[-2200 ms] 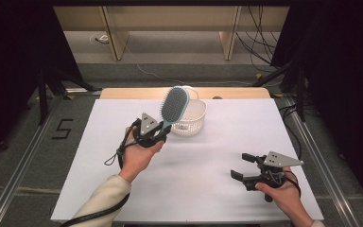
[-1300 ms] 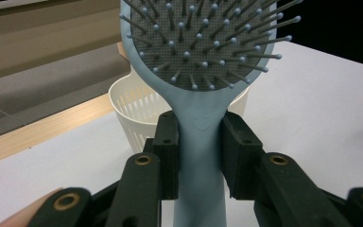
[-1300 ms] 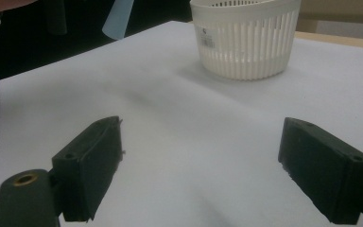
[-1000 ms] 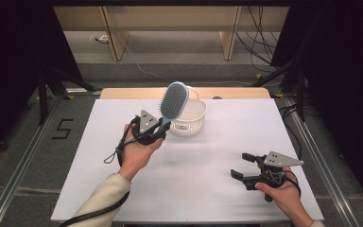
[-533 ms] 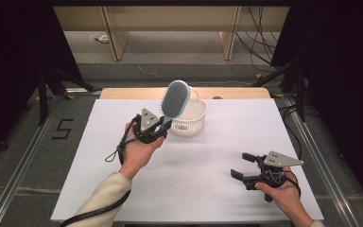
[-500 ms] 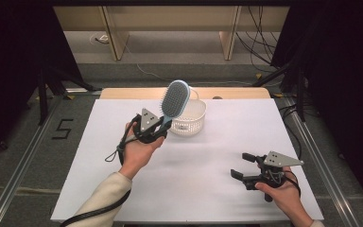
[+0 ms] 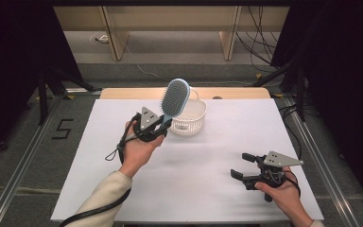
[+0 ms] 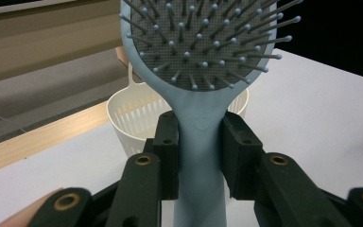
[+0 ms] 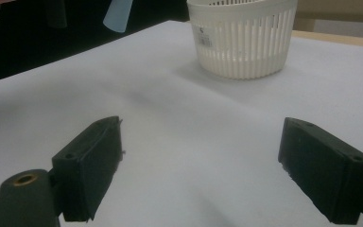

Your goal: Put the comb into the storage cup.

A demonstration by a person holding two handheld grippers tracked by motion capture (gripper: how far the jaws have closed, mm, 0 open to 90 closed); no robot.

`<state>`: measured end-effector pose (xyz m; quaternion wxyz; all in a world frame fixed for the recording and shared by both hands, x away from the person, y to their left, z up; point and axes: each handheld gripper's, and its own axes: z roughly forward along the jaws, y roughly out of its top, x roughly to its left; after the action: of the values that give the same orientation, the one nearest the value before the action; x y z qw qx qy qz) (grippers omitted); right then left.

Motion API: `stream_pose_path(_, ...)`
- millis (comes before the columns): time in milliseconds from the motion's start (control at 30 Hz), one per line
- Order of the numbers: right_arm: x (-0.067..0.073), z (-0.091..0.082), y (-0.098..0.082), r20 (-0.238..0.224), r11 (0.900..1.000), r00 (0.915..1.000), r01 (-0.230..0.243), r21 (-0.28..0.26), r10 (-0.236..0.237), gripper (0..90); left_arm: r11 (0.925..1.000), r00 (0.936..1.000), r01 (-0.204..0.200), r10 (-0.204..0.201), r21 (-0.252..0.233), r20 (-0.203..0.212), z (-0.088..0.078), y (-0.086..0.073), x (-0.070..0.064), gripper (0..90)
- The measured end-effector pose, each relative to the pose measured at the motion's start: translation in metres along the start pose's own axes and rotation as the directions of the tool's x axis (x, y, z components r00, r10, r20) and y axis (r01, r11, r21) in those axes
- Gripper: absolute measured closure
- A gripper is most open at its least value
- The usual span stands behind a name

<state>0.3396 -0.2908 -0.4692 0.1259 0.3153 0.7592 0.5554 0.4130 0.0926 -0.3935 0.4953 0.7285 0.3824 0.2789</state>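
The light-blue paddle hairbrush (image 7: 175, 98), clamped by its handle in the left gripper (image 7: 163, 126), tilts head-up just beside the white slotted basket (image 7: 189, 118), seemingly poised to go in, while the right gripper (image 7: 242, 166) rests gaping, well apart from it.

Left arm: comes in from the bottom edge in a cream sleeve, forearm angled up and to the right.
Left hand (image 7: 137, 150): wrapped around the gripper's body from below.
Left gripper (image 7: 163, 126): raised off the surface, jaws pointing up and away, pads clamped on a handle.
Right hand (image 7: 280, 191): low at the near right, gripping from behind.
Right gripper (image 7: 240, 166): level, pointing left, jaws wide apart, nothing between them.
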Motion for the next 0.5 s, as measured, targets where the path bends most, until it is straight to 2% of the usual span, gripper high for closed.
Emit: stream_pose_path(500,0.0001,0.0003,-0.0001,0.001,1.0,1.0,0.002,0.002,-0.002,15.3,1.0,1.0,0.007,-0.007,-0.001,-0.005,0.0039,0.0009,0.0013,69.5)
